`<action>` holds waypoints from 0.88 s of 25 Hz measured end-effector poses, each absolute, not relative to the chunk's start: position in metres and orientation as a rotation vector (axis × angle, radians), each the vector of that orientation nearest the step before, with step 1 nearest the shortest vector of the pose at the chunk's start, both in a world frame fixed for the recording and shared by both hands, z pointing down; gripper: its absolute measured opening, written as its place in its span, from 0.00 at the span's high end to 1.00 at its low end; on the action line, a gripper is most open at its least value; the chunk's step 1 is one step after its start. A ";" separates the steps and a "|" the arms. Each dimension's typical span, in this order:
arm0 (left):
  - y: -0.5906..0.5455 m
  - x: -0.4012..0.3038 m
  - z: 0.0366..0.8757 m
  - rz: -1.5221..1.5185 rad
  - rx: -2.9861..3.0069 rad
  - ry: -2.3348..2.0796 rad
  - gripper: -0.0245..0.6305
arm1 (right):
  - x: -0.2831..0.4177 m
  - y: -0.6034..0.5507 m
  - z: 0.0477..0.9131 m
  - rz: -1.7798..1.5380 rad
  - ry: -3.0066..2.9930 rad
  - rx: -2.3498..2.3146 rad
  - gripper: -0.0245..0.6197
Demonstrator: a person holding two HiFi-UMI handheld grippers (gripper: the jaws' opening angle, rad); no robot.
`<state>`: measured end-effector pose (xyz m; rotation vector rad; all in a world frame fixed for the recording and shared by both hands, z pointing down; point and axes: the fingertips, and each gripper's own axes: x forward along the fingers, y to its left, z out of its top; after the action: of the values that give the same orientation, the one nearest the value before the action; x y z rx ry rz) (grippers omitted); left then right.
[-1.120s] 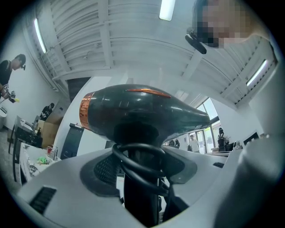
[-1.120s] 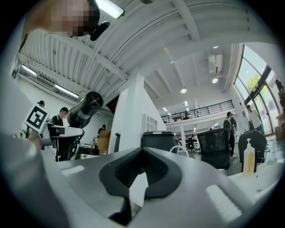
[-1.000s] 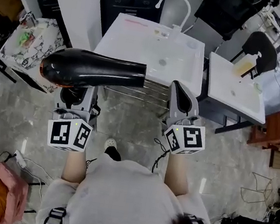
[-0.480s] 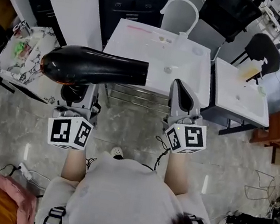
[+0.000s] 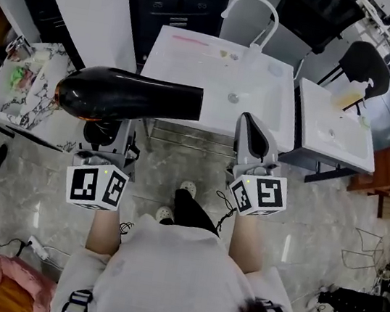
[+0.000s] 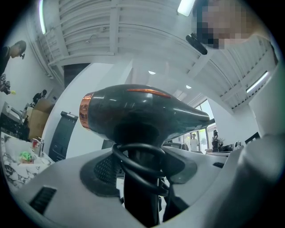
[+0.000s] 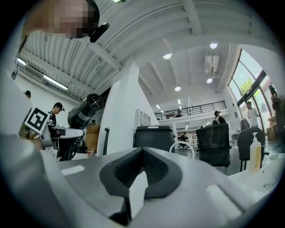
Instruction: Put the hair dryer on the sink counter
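1. The dryer (image 5: 127, 97) was up in the air in front of the sink (image 5: 195, 63), not yet on it. Its black barrel lay level and crosswise, with the nozzle to the right, over the sink's near edge in the head view. Its copper-ringed back end pointed left.
2. The left gripper (image 5: 107, 133) had the dryer by its handle. Its jaws stood wide and were clamped on the handle, with the looped cord (image 6: 139, 162) between them.
3. The right gripper (image 5: 254, 135) was empty, its jaws closed tip to tip. It hung beside the left one, near the sink's front.
4. The sink was white, with a curved faucet (image 5: 252, 10) at its back. A second basin (image 5: 331, 129) stood to its right, with a pump bottle (image 5: 350, 95) at the far edge.
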<state>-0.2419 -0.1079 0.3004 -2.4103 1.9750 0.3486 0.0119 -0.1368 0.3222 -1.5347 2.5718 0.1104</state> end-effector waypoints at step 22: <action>-0.267 -0.239 0.295 0.367 -2.349 2.027 0.54 | 0.006 -0.309 0.303 0.143 2.602 -1.427 0.95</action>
<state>-0.2388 -0.2665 0.2949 -2.3487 2.0266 0.3669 0.0059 -0.3094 0.3034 -1.4269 2.6015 0.1431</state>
